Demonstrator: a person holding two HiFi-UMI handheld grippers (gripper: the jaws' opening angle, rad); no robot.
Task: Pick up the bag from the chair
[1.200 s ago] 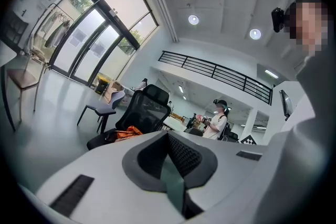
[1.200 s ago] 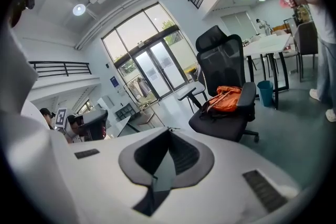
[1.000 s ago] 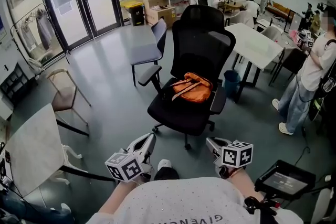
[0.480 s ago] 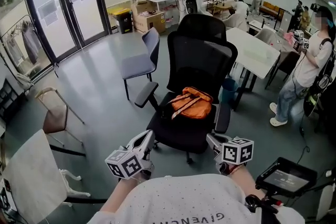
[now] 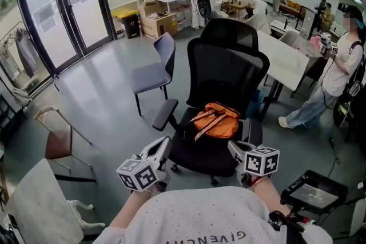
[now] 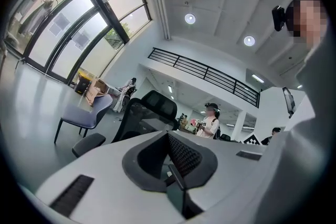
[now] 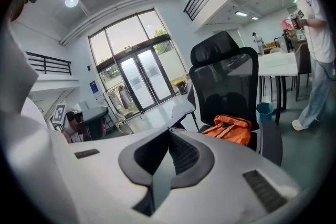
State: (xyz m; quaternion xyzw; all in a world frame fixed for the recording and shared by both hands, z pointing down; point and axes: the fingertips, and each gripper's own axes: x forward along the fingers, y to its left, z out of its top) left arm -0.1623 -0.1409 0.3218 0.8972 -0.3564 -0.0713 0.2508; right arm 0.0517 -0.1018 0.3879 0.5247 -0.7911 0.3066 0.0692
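Black office chair point(image 5: 229, 66) faces the wearer w/ open grey floor point(image 5: 103, 94) on its near & left sides; white worktop point(image 5: 286, 57) sits close behind-right and a standing person point(image 5: 337, 66) further right, so the front approach looks clearest. Orange bag point(image 5: 216, 121) lies slumped on the seat against the backrest, straps up, between the armrests point(image 5: 164, 114), which box in the sides, so reach prob. from front/above. L tool point(image 5: 162, 147) & R tool point(image 5: 235, 150) sit low near the torso, short of the seat edge, jaws together & empty; they'd need opening before a grab.

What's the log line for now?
orange bag: on black office chair seat, untouched | left gripper: shut, empty | right gripper: shut, empty | both short of bag
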